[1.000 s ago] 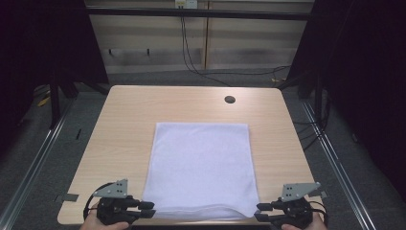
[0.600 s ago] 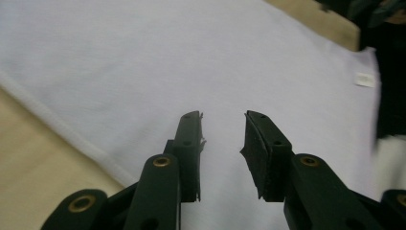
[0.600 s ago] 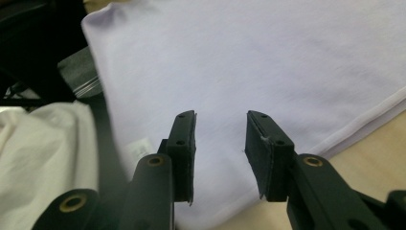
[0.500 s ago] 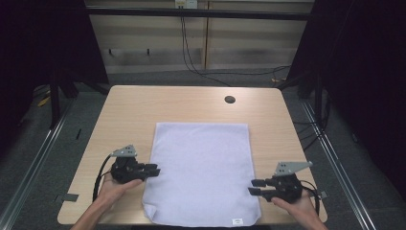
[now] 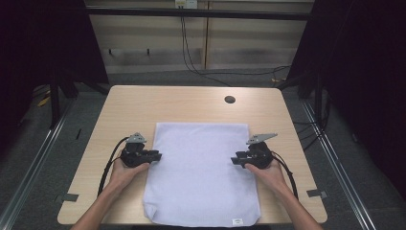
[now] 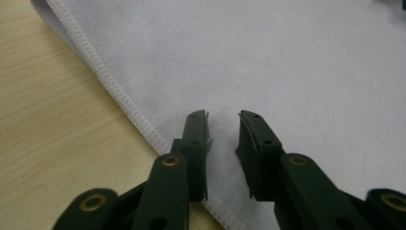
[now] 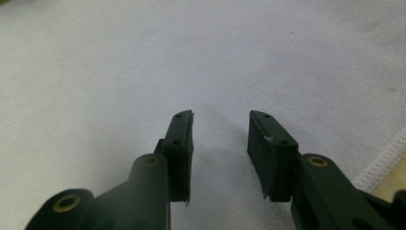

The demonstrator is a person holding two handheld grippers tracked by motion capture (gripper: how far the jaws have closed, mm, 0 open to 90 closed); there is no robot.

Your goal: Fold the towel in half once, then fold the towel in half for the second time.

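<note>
A white towel lies flat on the wooden table. My left gripper rests at the middle of the towel's left edge, pointing inward. In the left gripper view its jaws sit just past the stitched hem. They have just been closing, but a gap remains with only flat cloth under it. My right gripper sits at the middle of the right edge, pointing inward. Its jaws stand apart over flat cloth and pinch nothing.
A round hole sits in the table's far right part. A small label marks the towel's near edge. Tape marks lie by the near corners. Cables hang behind the table, and dark frames flank both sides.
Both hands have moved from the towel's near corners forward along its side edges to the middle. The towel now lies flat with its label showing at the near edge.
</note>
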